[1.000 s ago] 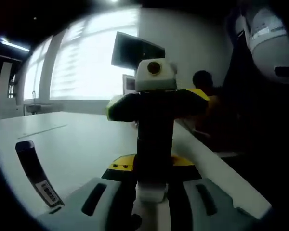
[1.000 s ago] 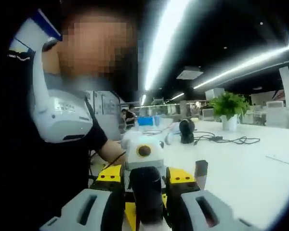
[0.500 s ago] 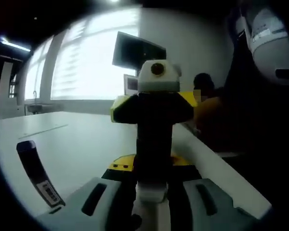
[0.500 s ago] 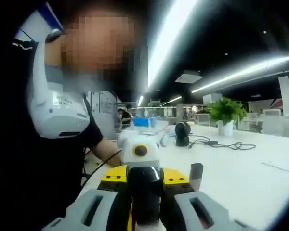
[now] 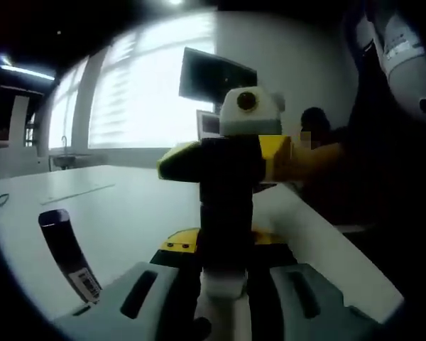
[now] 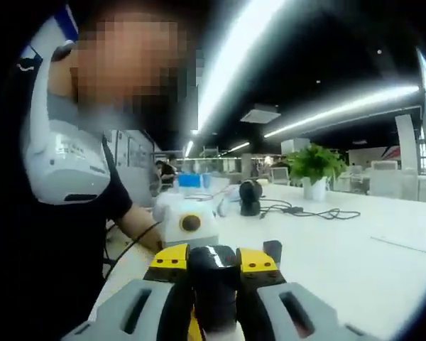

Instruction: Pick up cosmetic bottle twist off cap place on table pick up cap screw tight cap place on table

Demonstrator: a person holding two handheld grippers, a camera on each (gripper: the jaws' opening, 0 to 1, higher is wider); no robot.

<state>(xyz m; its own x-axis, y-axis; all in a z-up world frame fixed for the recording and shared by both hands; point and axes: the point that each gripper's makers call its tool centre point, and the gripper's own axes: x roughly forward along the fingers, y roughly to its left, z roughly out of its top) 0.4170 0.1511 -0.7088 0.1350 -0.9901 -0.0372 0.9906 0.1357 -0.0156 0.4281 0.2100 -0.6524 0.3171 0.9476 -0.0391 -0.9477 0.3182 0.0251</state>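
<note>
We have the cosmetic bottle [image 5: 226,220] held up off the surface [image 5: 128,213], standing upright between the fingers of the left gripper [image 5: 224,284], which are clamped on its lower body. At the bottle's far end the right gripper [image 5: 231,160] comes across, and its fingers are closed around the dark cap [image 6: 213,273]. So both tools grip the one item from opposite ends, and we judge this to be a twisting step. We cannot tell from these views whether the thread is engaged or how many turns remain. The main risk is the body spinning inside the left fingers instead of the cap turning. The bottle looks smooth and narrow, so a light squeeze would let it slip or slide downward. If the two grippers are not lined up on the same axis, the twist could bend sideways, jam the thread, or lever the bottle out of one grasp. Pulling apart before the cap is free could jerk the bottle loose, and it would fall to the surface below the fingers. A dark strip with a barcode label [image 5: 67,256] lies left of the left fingers, well apart. It would matter only if we set the bottle down carelessly on that side.
</note>
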